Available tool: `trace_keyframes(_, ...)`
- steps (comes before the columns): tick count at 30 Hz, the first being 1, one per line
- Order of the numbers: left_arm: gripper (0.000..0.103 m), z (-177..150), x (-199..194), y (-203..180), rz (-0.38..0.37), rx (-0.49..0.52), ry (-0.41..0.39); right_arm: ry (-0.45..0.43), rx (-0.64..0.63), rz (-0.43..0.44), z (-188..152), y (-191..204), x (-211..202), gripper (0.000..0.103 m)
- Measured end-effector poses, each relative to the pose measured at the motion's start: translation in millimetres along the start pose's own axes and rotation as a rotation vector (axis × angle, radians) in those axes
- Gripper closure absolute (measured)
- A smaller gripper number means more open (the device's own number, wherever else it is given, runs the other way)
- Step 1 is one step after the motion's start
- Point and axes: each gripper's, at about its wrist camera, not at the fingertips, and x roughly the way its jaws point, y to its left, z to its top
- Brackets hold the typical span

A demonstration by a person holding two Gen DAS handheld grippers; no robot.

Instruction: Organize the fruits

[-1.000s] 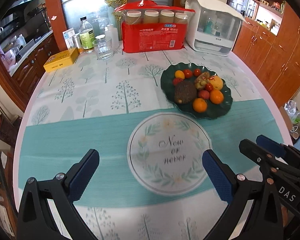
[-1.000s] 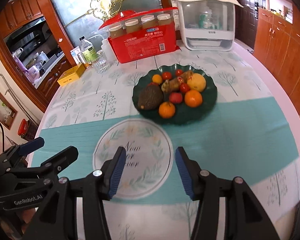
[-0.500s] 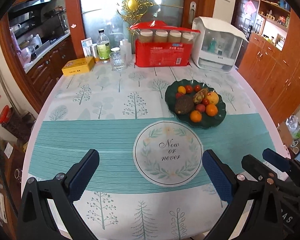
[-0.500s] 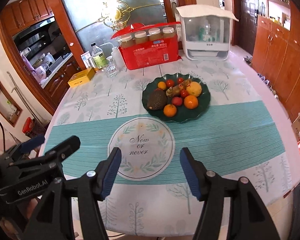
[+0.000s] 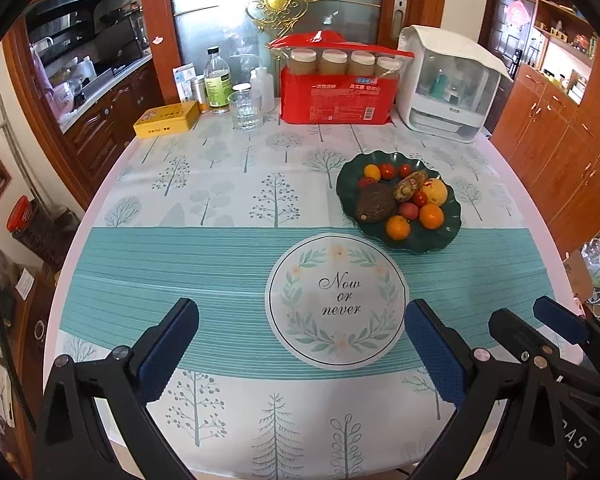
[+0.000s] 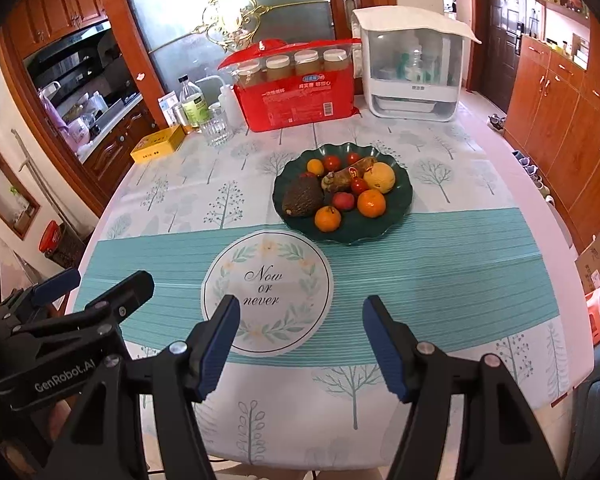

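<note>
The table (image 5: 228,200) is carrying a dark plate (image 6: 396,216) of fruit (image 6: 371,202) beyond its round print. The left gripper (image 5: 300,344) is hanging wide open and empty; the right gripper (image 6: 300,344), jaws just opening, is gaping over cloth, holding nothing.

Both the left gripper (image 5: 300,344) and the right gripper (image 6: 300,340) are black frames with silver screws, blue textured pads (image 5: 436,354) and white lettering.
</note>
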Motion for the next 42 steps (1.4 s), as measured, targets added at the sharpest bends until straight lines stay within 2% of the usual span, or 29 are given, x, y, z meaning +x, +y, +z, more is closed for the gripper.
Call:
trace_keyframes(14, 0.001, 11.3, 7.6, -1.5, 0.024, -0.003, -0.010, -0.005, -0.015, 0.008, 13.6, -3.0, 6.3, 0.039)
trace_keyframes(42, 0.003, 8.5, 22.3, 1.9, 0.024, 0.004, 0.047, 0.017, -0.001, 0.021, 15.2, -1.1, 21.1, 0.039)
